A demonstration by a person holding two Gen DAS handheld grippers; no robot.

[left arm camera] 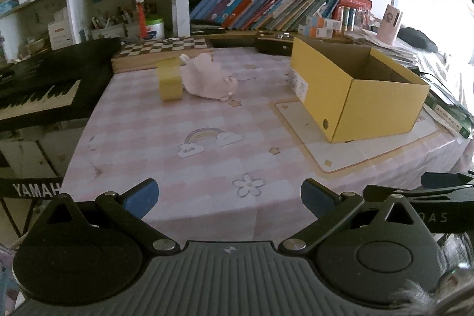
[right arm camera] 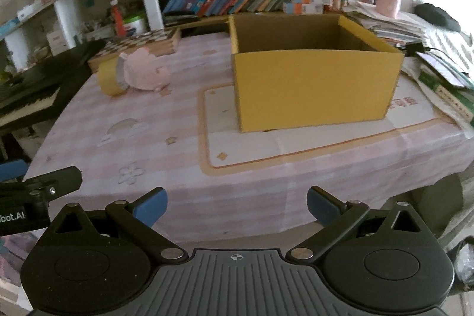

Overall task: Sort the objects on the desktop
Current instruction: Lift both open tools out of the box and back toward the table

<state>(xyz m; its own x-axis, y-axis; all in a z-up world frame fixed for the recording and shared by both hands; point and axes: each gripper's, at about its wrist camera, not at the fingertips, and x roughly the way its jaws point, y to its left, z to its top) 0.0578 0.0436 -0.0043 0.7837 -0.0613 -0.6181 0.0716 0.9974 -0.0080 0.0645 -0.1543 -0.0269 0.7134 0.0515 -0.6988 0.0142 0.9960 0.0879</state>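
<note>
here, closest to the viewer, two hand-held grippers hang side by side just off the near edge of a table (left arm camera: pixel 166 138) covered in a pink checked cloth. the left gripper (left arm camera: pixel 229 194) has its blue-padded fingers (left arm camera: pixel 142 196) spread wide with nothing between them, and the right gripper (right arm camera: pixel 237 202) is spread just as wide and equally empty, which suggests both are ready for a first pick rather than mid-carry. the near half of the cloth is bare apart from printed flowers, a rainbow and clouds. further in, toward the right edge, an open yellow cardboard box (right arm camera: pixel 311 85) stands upright on a pale mat (right arm camera: pixel 243 144); its top is open and what shows of the inside looks empty, so it is probably the place where things are meant to go. toward the far left corner lie the things most likely to be sorted: a yellow roll of tape (left arm camera: pixel 170 79) standing on its rim, and, touching it on its right, a pink plush toy (left arm camera: pixel 209 77) lying on its side. both sit well apart from the box, so a long reach across the table seems needed, and the left gripper is the nearer one. behind them, at the far edge, a chessboard (left arm camera: pixel 161 49) lies flat. beyond the table are crowded bookshelves (left arm camera: pixel 266 5), and a black keyboard (left arm camera: pixel 38 91) sits off the left edge.
</note>
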